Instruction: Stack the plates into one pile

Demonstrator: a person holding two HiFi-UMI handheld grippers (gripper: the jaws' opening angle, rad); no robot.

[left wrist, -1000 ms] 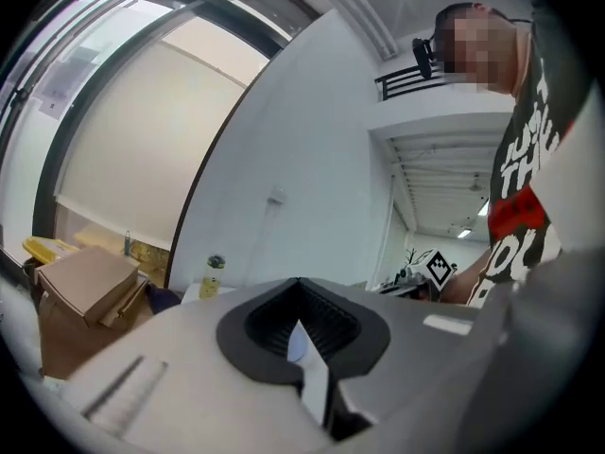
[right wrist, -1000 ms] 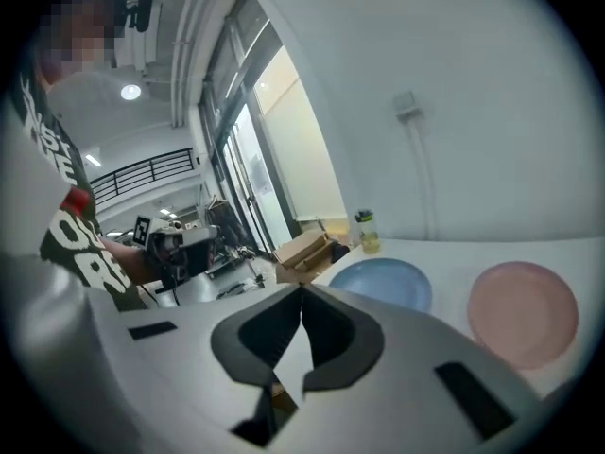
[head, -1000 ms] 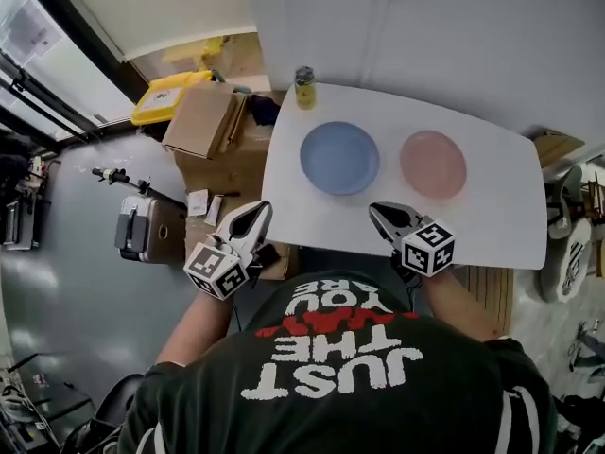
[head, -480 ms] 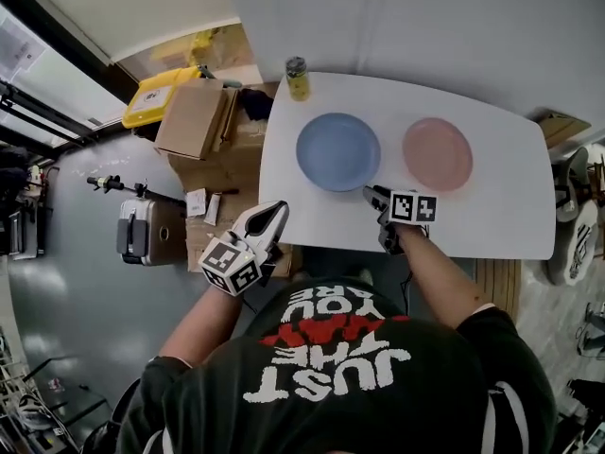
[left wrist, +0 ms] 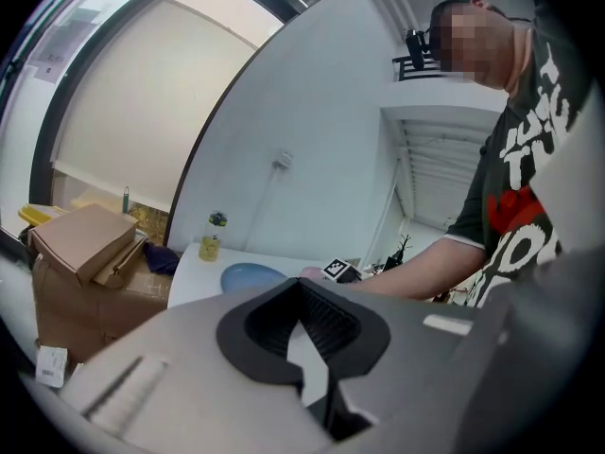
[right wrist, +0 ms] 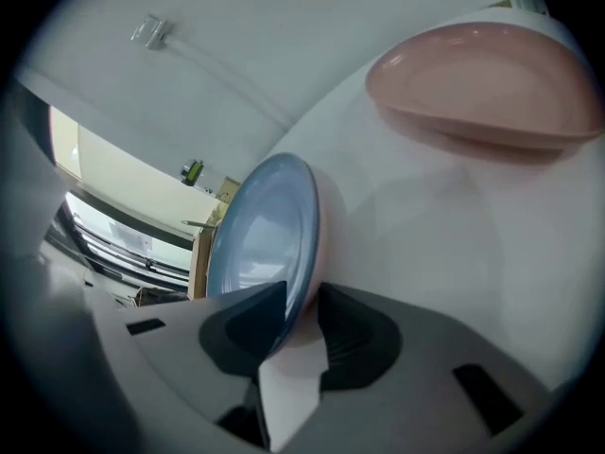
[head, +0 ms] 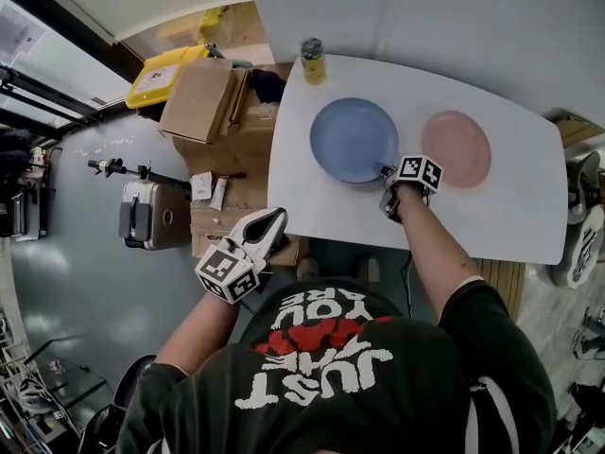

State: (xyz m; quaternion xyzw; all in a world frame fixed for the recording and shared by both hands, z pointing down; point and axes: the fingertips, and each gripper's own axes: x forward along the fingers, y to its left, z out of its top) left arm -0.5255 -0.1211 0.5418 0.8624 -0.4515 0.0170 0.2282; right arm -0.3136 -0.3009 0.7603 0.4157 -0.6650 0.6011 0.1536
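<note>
A blue plate (head: 354, 140) lies on the white table (head: 510, 220), with a pink plate (head: 457, 148) to its right, a small gap between them. My right gripper (head: 383, 171) is at the blue plate's near right edge. In the right gripper view the blue plate (right wrist: 260, 235) has its rim between the jaws of the right gripper (right wrist: 302, 296), which are opening; the pads do not press on it. The pink plate (right wrist: 482, 83) lies beyond. My left gripper (head: 274, 218) hangs off the table's near left corner, shut and empty (left wrist: 301, 287).
A yellow bottle (head: 312, 61) stands at the table's far left corner. Cardboard boxes (head: 203, 112) and a yellow case (head: 165, 72) are stacked on the floor to the left of the table. A grey case (head: 146, 218) stands further left.
My right gripper has gone forward from the table's near edge to the blue plate's rim, and its jaws have parted. The left gripper has barely moved.
</note>
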